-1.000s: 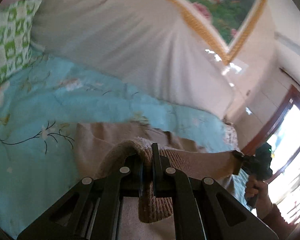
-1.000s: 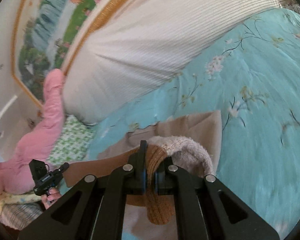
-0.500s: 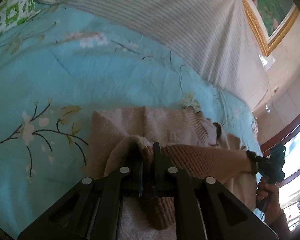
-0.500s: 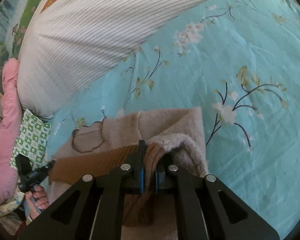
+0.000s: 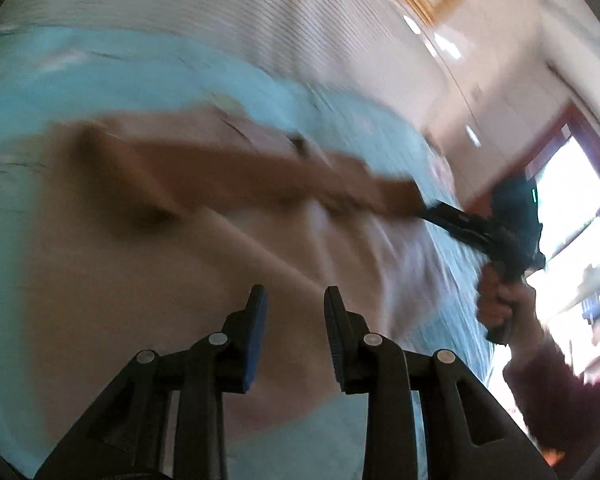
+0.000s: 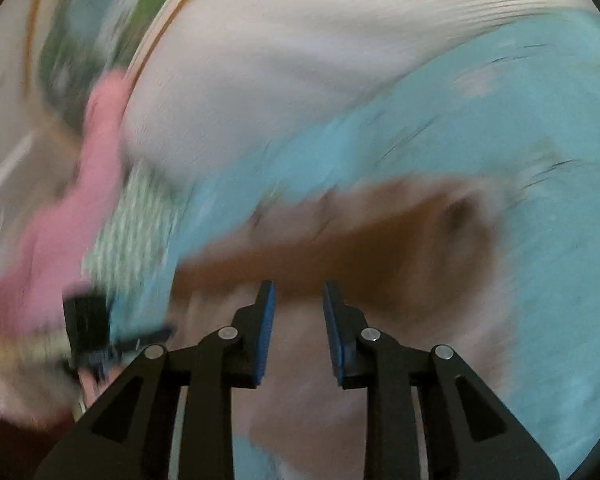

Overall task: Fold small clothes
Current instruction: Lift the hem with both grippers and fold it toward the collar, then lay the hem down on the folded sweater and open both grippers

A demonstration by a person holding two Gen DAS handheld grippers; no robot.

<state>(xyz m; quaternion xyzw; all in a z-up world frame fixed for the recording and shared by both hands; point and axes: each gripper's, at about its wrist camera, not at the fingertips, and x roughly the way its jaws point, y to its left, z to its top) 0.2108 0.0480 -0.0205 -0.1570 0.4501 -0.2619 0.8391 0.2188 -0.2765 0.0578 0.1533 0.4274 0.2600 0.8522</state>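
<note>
— Both tools have let go since half a second ago: each was clamped on the brown ribbed hem of the garment, and now that hem lies folded over onto the beige body while the cameras pull back, blurring everything.

— Start big. What carries it all?

— The bed [image 5: 112, 80], under a turquoise floral cover, with a white striped quilt [image 6: 300, 52] heaped along the far side. A framed picture [image 6: 80, 40] hangs on the wall beyond, and a pink cloth [image 6: 88, 184] and a green checked pillow [image 6: 140, 224] sit at the head end.

— And the garment?

— The small sweater [image 5: 148, 264] lies on the cover, right under both cameras. Its brown hem band [image 5: 260, 176] runs across the upper part of the beige cloth. From the right wrist view the same sweater [image 6: 440, 320] shows with the band [image 6: 340, 256] just past the fingertips.

— The tools?

— The left tool [image 5: 295, 308] is spread, blue pads apart, nothing between them, hovering above the beige cloth. The right tool [image 6: 296, 300] is likewise spread and empty. In the left view the right tool [image 5: 452, 216] appears at the band's far end, held in the person's right hand [image 5: 500, 300]; whether its tip touches the cloth is too smeared to tell.
</note>
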